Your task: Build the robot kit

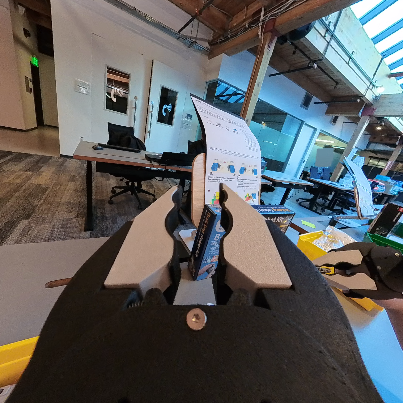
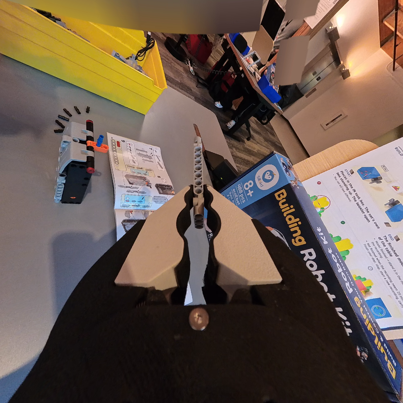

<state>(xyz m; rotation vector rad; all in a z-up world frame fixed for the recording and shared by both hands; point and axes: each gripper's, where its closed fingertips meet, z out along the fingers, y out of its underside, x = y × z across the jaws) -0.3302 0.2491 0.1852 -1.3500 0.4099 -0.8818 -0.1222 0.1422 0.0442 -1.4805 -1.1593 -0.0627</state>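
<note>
The grey perforated beam [image 2: 198, 174] is pinched near its lower end between the tips of the right gripper [image 2: 198, 194], whose jaws are closed on it. The beam's long axis runs straight forward along the fingers, its free end pointing away from the camera over the grey table [image 2: 32, 239], with its row of round holes facing up at the camera. The right gripper is tilted down toward the tabletop and held above it.

Left of the beam lies an open instruction booklet [image 2: 139, 174] flat on the table. Farther left of the beam sits a partly built grey and black model [image 2: 74, 165] with a black axle with red ends, an orange connector and a blue pin on its side; a handful of small black pins [image 2: 65, 118] is scattered just beyond it. Beyond those, well apart from the beam, stands a yellow bin [image 2: 91, 65] with loose parts inside. Right of the beam a blue kit box [image 2: 290, 229] stands close by, and past it a printed instruction sheet [image 2: 359, 218] rests on a light wooden stand [image 2: 331, 152].

The left gripper [image 1: 199, 192] is held level, pointing at the narrow end of the blue kit box; its jaws are apart and grip nothing. In its view the right gripper shows at the right edge, in front of a yellow bin holding a clear plastic bag.
</note>
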